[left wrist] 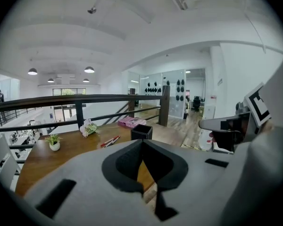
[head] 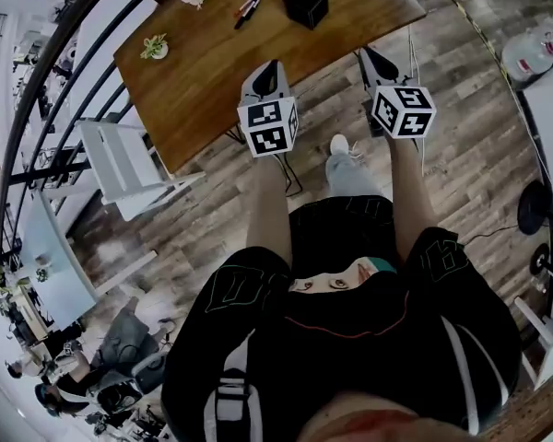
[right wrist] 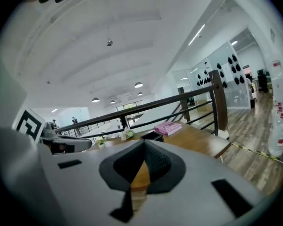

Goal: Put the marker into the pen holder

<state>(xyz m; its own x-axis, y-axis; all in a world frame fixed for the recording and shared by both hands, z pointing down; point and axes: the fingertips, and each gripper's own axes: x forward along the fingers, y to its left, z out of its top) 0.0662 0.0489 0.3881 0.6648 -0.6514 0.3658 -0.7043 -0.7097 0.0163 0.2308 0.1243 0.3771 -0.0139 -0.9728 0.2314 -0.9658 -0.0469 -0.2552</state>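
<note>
Markers [head: 251, 5], two, lay side by side on bench [head: 212, 76] near one black pen holder [head: 306, 3], left gripper [head: 269, 68] and right gripper [head: 374, 59] both empty, fingers together.

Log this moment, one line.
left hand-held gripper: shut, empty | right hand-held gripper: shut, empty | markers: on table beside pen holder
</note>
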